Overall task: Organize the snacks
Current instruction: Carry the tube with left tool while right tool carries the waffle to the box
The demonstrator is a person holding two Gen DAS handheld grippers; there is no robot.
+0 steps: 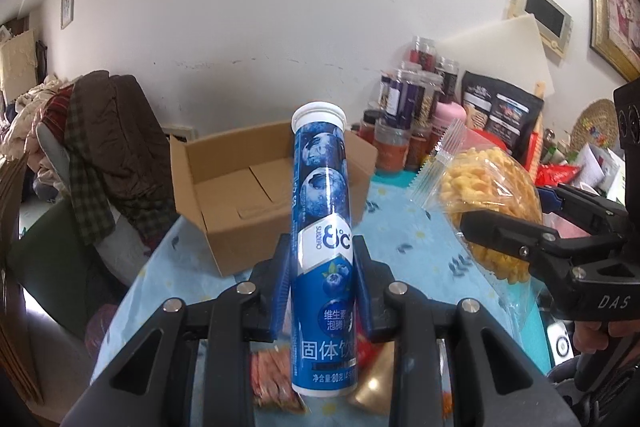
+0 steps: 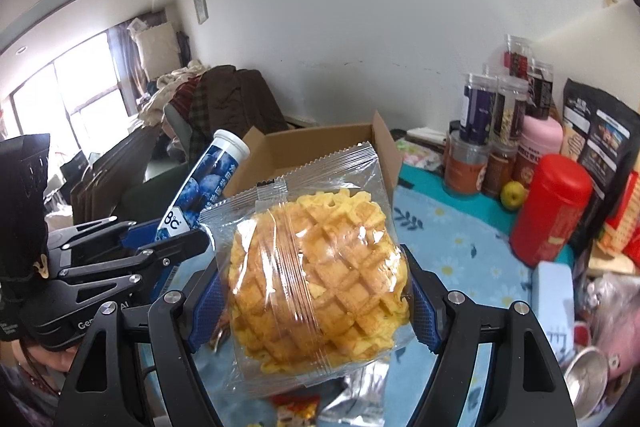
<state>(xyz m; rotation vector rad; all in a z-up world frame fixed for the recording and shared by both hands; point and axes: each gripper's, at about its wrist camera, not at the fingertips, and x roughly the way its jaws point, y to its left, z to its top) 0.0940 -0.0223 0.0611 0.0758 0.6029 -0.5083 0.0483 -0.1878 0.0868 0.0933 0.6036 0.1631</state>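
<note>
Blue "8°C" tube, Chinese label

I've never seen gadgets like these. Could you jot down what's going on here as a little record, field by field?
Setting: table with a blue flowered cloth, cluttered with jars and packets
Left gripper: shut on a blue tube with a white cap, lifted off the table
Right gripper: shut on a clear packet of yellow waffle-pattern pastry, also lifted
Cardboard box: open, lying behind both items, nothing seen inside
Red canister: standing on the cloth, at the right
Likely aim: both snacks go into the box
</note>
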